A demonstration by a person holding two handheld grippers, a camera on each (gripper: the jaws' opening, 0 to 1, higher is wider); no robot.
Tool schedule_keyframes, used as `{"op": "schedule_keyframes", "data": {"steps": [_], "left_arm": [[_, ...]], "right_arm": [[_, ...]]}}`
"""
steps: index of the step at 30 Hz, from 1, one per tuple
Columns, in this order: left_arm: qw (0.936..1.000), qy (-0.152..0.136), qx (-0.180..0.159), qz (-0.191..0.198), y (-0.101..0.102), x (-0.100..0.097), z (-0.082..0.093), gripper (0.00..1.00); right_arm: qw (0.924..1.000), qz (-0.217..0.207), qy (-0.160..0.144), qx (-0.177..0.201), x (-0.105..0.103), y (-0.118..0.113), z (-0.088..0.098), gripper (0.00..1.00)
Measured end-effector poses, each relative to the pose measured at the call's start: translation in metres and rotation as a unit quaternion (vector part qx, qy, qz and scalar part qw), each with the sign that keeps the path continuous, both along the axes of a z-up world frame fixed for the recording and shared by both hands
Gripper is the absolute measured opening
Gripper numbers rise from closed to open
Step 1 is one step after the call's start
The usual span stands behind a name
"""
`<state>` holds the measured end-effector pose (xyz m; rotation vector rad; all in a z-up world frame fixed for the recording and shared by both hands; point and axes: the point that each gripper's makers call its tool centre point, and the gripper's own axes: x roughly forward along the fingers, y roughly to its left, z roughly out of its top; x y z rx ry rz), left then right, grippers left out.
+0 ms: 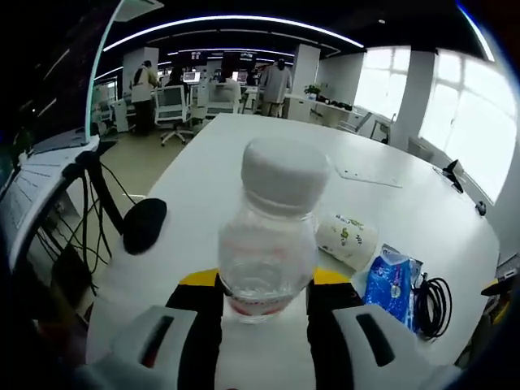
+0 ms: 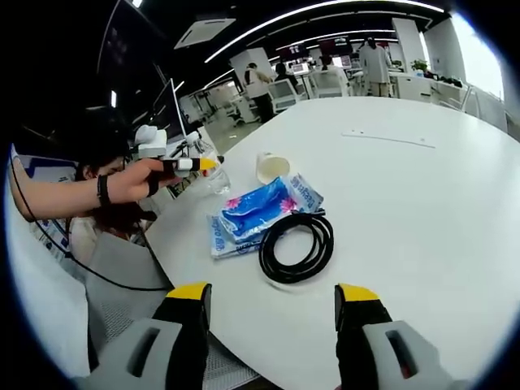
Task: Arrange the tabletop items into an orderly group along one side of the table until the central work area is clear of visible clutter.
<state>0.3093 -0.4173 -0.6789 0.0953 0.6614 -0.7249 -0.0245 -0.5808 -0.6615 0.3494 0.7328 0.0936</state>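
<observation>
- Left tongs (image 1: pixel 262 305): clamped on clear bottle (image 1: pixel 272 231); best set upright beside blue packet (image 1: pixel 392 283).
- Right tongs (image 2: pixel 272 302): apart, above tabletop (image 2: pixel 422 211) near black cable coil (image 2: pixel 297 247).

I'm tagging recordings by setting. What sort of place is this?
Probably an open-plan office: a large white table, office chairs and desks behind it, people standing near monitors, long ceiling light strips and big windows.

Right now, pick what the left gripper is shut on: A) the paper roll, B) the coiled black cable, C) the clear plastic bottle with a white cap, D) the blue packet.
C: in the left gripper view the left gripper is shut on the clear bottle, while the cable, blue packet and paper roll lie on the table.
</observation>
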Motion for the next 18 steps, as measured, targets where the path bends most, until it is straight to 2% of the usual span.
{"op": "schedule_keyframes", "data": {"steps": [18], "left_arm": [[0.9999, -0.002, -0.011, 0.000, -0.008, 0.012, -0.004, 0.39]], "right_arm": [[1.0000, 0.000, 0.006, -0.002, 0.004, -0.002, 0.001, 0.63]]}}
